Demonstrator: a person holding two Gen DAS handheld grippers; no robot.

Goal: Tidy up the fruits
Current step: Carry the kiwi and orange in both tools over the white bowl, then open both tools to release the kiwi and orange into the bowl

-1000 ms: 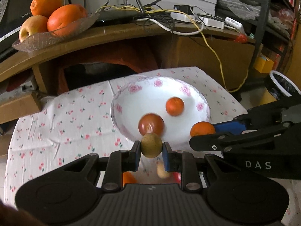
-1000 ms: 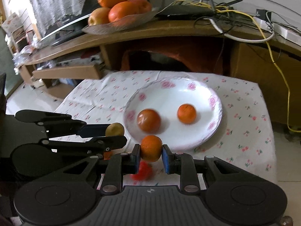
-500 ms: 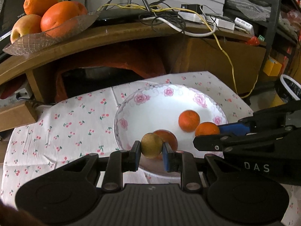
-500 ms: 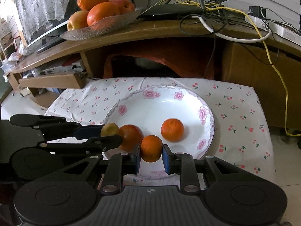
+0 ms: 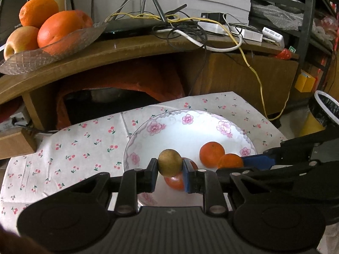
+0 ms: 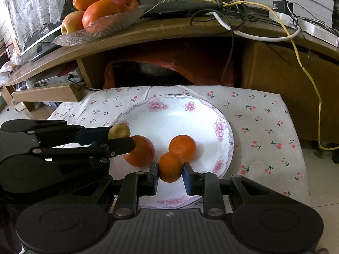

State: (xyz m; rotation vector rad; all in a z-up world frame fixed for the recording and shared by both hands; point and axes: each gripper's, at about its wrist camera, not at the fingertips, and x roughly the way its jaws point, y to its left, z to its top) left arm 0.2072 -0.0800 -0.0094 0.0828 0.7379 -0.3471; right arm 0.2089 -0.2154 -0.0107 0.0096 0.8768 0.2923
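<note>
**Both fruits carried in over the plate**

Since a second ago both hand-held grippers have advanced over the floral plate [image 6: 220, 127]; the fruits they carry, then short of its near rim, now sit above its basin, and the plate fills more of each frame.

Left hand-held gripper [image 5: 170, 170]: clamped on a small yellow-brown fruit [image 5: 170, 163], one pad on each side. The fruit is slightly taller than wide, its long axis close to upright in the frame. In the left wrist view it stands at lower centre, overlapping a red-orange fruit [image 5: 177, 182] that lies on the plate behind it.

Right hand-held gripper [image 6: 170, 172]: clamped on a small orange [image 6: 170, 166], which is nearly round, so no long axis can be told. It sits at lower centre of the right wrist view, above the near part of the plate, just in front of a second orange [image 6: 182, 147] lying in the basin.

The plate rests on a cherry-print cloth [image 6: 264, 131] covering the worktop. At the upper left of both frames a glass dish [image 6: 110, 26] of larger fruit stands on a wooden shelf [image 6: 169, 29], with tangled cables [image 6: 233, 12] to its right.
</note>
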